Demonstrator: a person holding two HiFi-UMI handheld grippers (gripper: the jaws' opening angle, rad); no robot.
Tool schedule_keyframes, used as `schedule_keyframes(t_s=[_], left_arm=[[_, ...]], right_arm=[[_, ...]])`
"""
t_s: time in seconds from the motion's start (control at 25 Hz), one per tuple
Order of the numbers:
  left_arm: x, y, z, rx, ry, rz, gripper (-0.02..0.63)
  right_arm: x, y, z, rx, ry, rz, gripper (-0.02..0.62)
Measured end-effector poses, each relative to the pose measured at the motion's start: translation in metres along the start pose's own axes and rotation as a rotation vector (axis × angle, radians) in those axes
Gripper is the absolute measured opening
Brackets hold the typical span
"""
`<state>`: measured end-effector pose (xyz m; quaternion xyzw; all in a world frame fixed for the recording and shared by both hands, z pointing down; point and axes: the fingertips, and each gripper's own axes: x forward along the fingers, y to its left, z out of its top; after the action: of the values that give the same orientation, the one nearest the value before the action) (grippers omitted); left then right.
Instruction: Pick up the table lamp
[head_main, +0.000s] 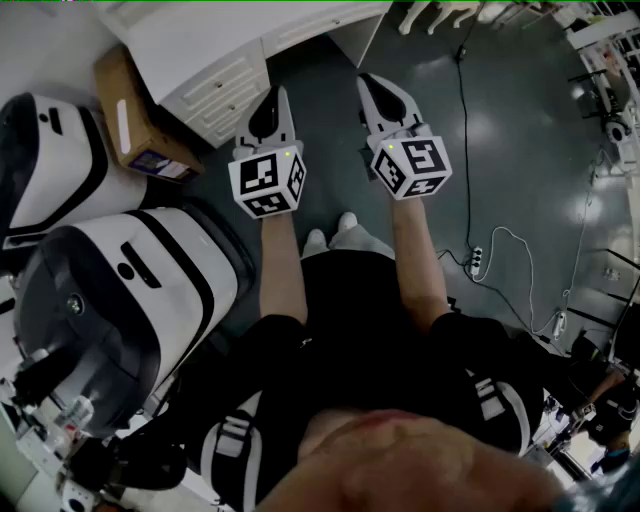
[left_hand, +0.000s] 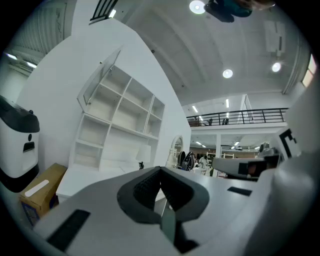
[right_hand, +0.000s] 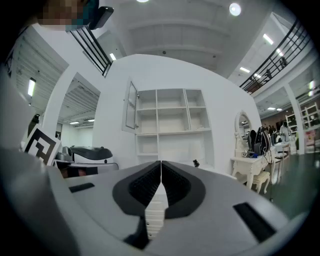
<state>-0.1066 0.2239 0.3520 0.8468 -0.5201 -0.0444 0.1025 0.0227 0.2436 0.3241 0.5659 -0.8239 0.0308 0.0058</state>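
The table lamp (left_hand: 143, 154) is small, with a pale shade and a dark base. It stands far off on the white desk (left_hand: 90, 175) under the shelves. In the right gripper view only the lamp's dark base (right_hand: 196, 163) stands out against the white wall. My left gripper (head_main: 275, 95) and right gripper (head_main: 372, 82) are held side by side in front of the person, level, pointing at the desk (head_main: 200, 50). Both are far short of the lamp. The left gripper (left_hand: 160, 170) is shut on nothing. The right gripper (right_hand: 161, 162) is also shut, with nothing between its jaws.
A cardboard box (head_main: 140, 120) lies on the floor left of the desk. Two white-and-black machines (head_main: 120, 300) stand at the left. A white dressing table with a mirror (right_hand: 245, 165) is to the right. A cable (head_main: 465, 150) and power strip (head_main: 477, 262) lie on the dark floor.
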Motion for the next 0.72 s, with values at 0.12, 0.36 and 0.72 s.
schedule_keyframes(t_s=[0.12,0.36,0.72], left_arm=[[-0.004,0.000,0.002,-0.025,-0.018,0.008,0.009],[-0.012,-0.001,0.011,-0.037,-0.042,0.008,0.009],[-0.017,-0.015,0.020,-0.060,-0.060,-0.033,0.009]], right_arm=[[-0.002,0.003,0.002,-0.010,0.006,0.016,0.021],[-0.006,0.009,0.008,0.014,-0.009,0.038,0.021],[-0.021,0.005,0.012,0.020,-0.024,0.006,0.021]])
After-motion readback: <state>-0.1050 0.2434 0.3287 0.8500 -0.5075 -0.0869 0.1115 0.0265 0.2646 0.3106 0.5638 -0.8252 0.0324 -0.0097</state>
